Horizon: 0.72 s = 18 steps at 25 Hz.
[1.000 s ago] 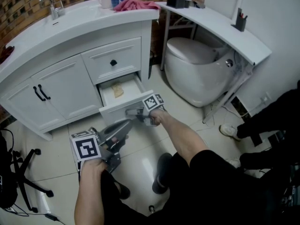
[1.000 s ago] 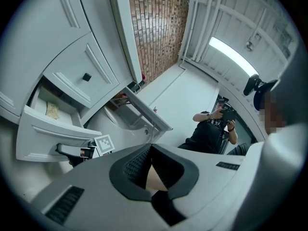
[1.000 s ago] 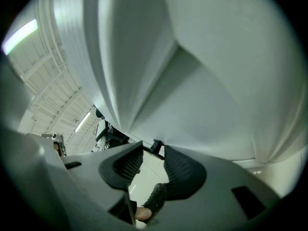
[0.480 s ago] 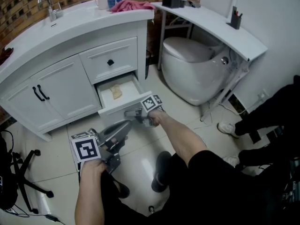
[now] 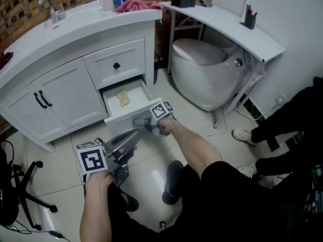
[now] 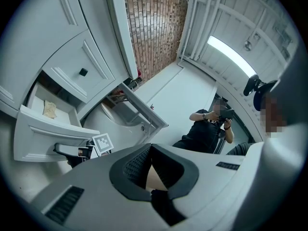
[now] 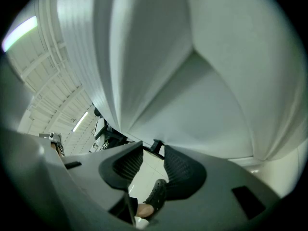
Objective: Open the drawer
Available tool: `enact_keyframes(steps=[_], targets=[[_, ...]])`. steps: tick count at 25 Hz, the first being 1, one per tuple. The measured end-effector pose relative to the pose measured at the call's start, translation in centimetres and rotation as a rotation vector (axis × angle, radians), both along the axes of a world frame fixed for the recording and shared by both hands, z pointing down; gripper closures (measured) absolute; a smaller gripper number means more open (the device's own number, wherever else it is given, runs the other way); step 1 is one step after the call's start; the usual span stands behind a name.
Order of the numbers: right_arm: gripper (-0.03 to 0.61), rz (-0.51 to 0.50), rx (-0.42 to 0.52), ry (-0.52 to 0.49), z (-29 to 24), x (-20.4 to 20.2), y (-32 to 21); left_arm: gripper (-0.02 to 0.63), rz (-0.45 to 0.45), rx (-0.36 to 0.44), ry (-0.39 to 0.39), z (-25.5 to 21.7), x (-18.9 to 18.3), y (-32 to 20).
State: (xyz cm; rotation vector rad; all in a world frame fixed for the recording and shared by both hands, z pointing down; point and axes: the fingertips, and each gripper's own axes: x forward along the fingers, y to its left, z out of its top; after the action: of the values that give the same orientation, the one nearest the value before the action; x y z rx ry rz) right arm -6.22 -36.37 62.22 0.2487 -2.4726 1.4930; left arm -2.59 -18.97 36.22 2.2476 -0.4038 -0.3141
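The lower drawer (image 5: 123,116) of the white vanity stands pulled out, with a tan lump (image 5: 122,99) lying inside. My right gripper (image 5: 137,121) is at the drawer front, its marker cube just behind it. In the right gripper view the white drawer front (image 7: 192,57) fills the picture, and the small black knob (image 7: 155,146) sits pinched between the fingertips. My left gripper (image 5: 135,134) hangs low over the floor tiles, in front of and below the drawer. Its jaws are shut with nothing in them. From it I see the open drawer (image 6: 48,131).
Above the open drawer is a shut drawer (image 5: 115,64) with a black knob, and cabinet doors (image 5: 65,92) are to its left. A toilet (image 5: 202,69) stands close on the right under a white shelf (image 5: 232,26). A person (image 5: 282,130) stands at the far right. A chair base (image 5: 25,185) is at the left.
Only the head view has shifted a little. Both grippers and the drawer stay where they were.
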Motion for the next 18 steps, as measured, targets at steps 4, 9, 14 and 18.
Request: enact_keyframes(steps=[4,9,14,18], targets=[[0.425,0.016,-0.004,0.007,0.0,-0.1,-0.1,0.623,-0.001,0.001,-0.002,0.0,-0.1,0.2],[0.413,0.045,-0.032,0.030,0.4,0.0,-0.2,0.623,-0.005,0.006,0.007,-0.3,-0.4,0.4],[0.403,0.089,-0.048,0.061,0.5,0.5,-0.1,0.623,-0.011,0.010,0.019,-0.6,-0.6,0.9],[0.402,0.112,-0.054,0.082,0.4,1.5,0.8,0.623,-0.004,0.011,0.026,-0.9,-0.2,1.7]])
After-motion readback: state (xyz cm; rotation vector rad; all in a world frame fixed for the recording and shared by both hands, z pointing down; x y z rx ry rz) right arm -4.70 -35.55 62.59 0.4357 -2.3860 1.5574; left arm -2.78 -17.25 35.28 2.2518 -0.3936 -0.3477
